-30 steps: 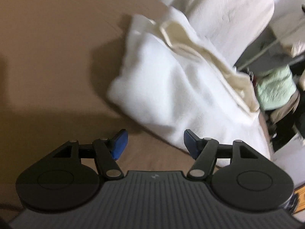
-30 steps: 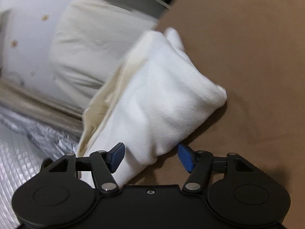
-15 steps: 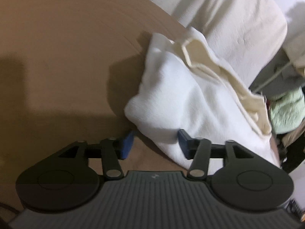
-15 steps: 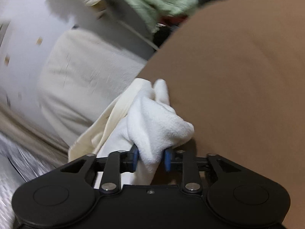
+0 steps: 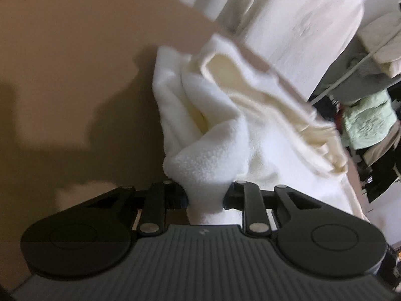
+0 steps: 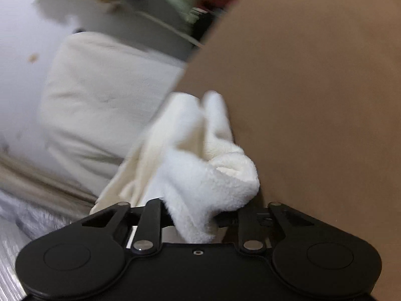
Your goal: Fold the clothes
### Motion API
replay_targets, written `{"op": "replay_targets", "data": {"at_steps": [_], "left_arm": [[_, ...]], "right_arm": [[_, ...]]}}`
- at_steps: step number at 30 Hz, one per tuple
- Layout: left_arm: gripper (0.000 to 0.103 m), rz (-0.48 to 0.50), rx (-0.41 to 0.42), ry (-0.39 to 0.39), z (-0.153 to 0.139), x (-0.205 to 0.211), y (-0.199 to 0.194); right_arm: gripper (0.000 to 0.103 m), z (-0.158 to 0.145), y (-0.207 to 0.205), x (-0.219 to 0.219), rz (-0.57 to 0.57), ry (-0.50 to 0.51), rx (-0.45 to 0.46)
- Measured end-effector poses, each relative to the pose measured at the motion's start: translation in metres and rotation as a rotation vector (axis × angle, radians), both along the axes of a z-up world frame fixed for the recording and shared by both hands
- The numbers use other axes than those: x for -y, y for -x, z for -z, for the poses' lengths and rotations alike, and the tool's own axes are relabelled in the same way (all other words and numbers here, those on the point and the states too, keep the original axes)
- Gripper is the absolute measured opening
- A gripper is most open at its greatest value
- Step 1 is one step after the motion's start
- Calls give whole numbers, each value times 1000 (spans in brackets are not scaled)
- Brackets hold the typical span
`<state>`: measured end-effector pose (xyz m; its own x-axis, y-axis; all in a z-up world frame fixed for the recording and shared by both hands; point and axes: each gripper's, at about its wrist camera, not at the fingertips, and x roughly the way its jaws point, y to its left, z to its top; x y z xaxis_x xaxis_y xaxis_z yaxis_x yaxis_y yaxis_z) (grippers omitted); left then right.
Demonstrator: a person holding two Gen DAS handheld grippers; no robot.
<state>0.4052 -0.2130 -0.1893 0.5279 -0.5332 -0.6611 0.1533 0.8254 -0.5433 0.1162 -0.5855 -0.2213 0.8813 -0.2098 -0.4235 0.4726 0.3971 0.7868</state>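
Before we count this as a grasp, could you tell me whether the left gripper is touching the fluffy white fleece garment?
Touching. In the left wrist view the left gripper, jaws closing, pinches a bunched fold of the white fleece garment between its fingers.

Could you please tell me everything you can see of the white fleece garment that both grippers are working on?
The white fleece garment looks soft and fluffy, white outside with a cream inner face showing in its folds. It lies bunched along the edge of the brown table. The left gripper and right gripper are each closing on a gathered corner that already sits pinched between the jaws and bulges above them.
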Motion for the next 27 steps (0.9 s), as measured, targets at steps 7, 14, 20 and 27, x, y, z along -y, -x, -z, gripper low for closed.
{"op": "replay_targets", "data": {"at_steps": [7, 14, 20, 27], "left_arm": [[21, 101, -18, -42, -21, -46, 96], [22, 166, -93, -141, 10, -78, 197], [22, 190, 57, -266, -21, -68, 227], [29, 207, -95, -299, 18, -78, 210]], "right_arm": [[20, -55, 86, -61, -108, 185, 16], [20, -21, 190, -122, -149, 181, -201], [20, -34, 189, -140, -135, 310, -199], [23, -12, 195, -130, -156, 251, -238]]}}
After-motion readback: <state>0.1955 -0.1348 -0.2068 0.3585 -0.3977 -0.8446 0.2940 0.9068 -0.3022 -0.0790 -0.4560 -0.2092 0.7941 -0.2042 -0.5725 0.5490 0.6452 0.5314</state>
